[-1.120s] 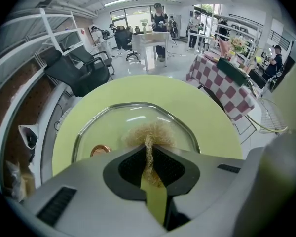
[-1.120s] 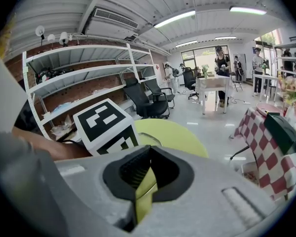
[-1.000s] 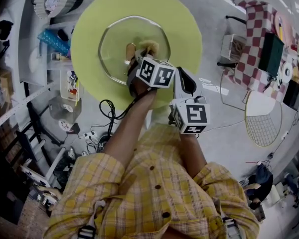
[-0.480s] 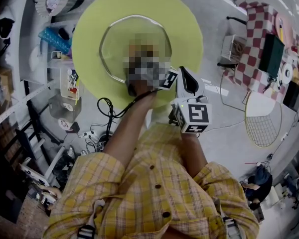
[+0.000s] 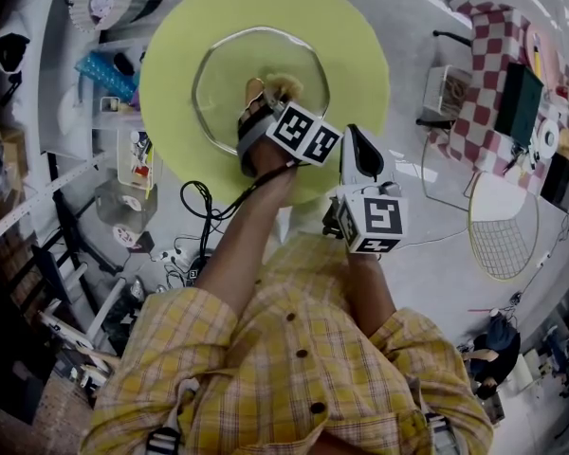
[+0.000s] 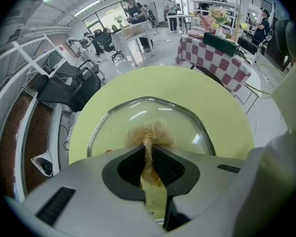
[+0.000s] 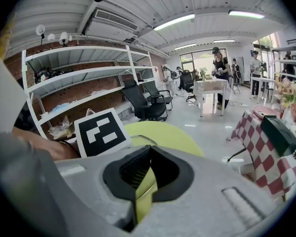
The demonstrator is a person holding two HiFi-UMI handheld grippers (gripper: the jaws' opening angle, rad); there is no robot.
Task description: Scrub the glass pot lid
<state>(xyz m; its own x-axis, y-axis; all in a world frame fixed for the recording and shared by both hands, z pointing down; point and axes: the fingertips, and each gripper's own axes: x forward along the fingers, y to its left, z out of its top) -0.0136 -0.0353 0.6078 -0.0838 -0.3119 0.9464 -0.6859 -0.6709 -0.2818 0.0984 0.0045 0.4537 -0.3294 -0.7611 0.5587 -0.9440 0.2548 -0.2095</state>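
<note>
Scanning for print, and no word, number or brand reads anywhere. Only black-and-white square code patterns show, on the white marker cube (image 5: 303,133) of the left tongs (image 5: 258,98) and on the twin white cube (image 5: 372,221) of the right tongs (image 5: 355,140).

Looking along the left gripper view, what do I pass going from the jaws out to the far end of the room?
left gripper, shut on the fibrous scrubber → glass lid → yellow-green round table → checkered table → people standing at the far end
</note>
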